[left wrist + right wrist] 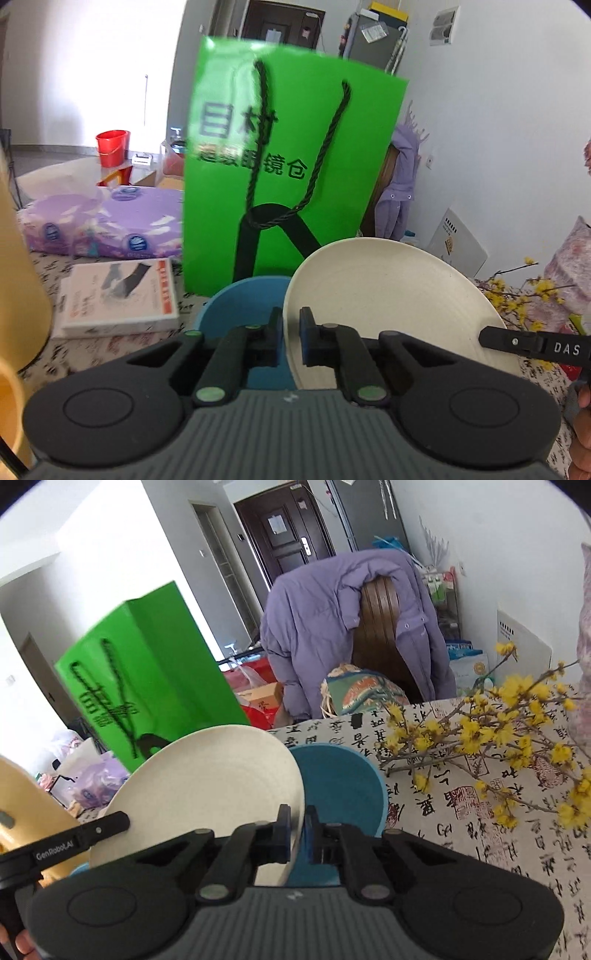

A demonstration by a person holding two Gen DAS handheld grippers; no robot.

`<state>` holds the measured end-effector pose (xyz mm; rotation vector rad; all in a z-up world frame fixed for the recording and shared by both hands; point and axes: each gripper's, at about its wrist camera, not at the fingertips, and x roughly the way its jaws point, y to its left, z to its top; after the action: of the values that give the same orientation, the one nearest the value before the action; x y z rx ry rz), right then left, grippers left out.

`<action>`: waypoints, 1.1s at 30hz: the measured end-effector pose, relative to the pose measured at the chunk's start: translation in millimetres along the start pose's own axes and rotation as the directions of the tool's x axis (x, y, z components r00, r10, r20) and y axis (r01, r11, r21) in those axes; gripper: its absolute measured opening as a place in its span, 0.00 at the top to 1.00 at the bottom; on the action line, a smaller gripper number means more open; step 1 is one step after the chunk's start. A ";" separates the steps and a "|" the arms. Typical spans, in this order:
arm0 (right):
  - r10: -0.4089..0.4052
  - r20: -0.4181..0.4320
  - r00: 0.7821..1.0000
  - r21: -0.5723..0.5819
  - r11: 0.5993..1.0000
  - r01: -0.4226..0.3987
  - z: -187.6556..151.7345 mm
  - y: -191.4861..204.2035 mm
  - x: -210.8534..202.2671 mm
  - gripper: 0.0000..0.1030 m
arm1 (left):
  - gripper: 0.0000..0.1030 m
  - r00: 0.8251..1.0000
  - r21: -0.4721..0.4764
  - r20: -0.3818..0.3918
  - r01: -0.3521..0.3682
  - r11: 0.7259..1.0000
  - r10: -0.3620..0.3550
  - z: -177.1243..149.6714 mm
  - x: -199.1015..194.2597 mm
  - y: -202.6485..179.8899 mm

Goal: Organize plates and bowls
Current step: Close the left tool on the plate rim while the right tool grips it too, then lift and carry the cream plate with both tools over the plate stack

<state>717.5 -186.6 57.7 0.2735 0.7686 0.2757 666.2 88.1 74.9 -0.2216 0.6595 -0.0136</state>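
The table [480, 812], draped in a cloth printed with black calligraphy, fills the right of the right wrist view, and a tall green paper bag [291, 177] stands at its far side, straight behind the dishes. A purple jacket [332, 627] hangs over a wooden chair past the table's far edge. On the near left lies a purple pack of tissues [107, 225], with a white box [118, 295] closer in. Yellow flowering twigs [480, 731] sprawl across the cloth on the right.

Now the dishes: the cream plate [388, 302] is tilted up on edge, and both claws have it. The left gripper [291, 332] is pinched narrow on the plate's left rim, while the right gripper [297, 827] is pinched on the opposite rim. Right by the plate sit two blue bowls [243, 306], one at each side of it, each just past a claw.
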 end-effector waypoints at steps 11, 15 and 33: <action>0.049 -0.017 0.999 0.006 0.999 -0.049 -73.4 27.7 -107.3 0.93 | 0.91 0.999 0.028 0.006 -0.036 0.999 0.036 -58.8 -131.8 -3.8; 0.069 -0.030 0.997 0.004 0.998 -0.069 -109.6 37.0 -146.7 0.93 | 0.91 0.998 0.028 0.020 -0.056 0.998 0.055 -93.0 -180.6 -1.1; 0.181 -0.087 0.980 -0.019 0.983 -0.184 -311.6 50.2 -269.3 0.93 | 0.91 0.994 -0.082 0.111 0.020 0.996 -0.010 -298.5 -340.8 42.3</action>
<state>303.3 -188.0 33.4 0.3092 0.8239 0.4732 212.4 98.0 43.6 -0.3055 0.5483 0.0118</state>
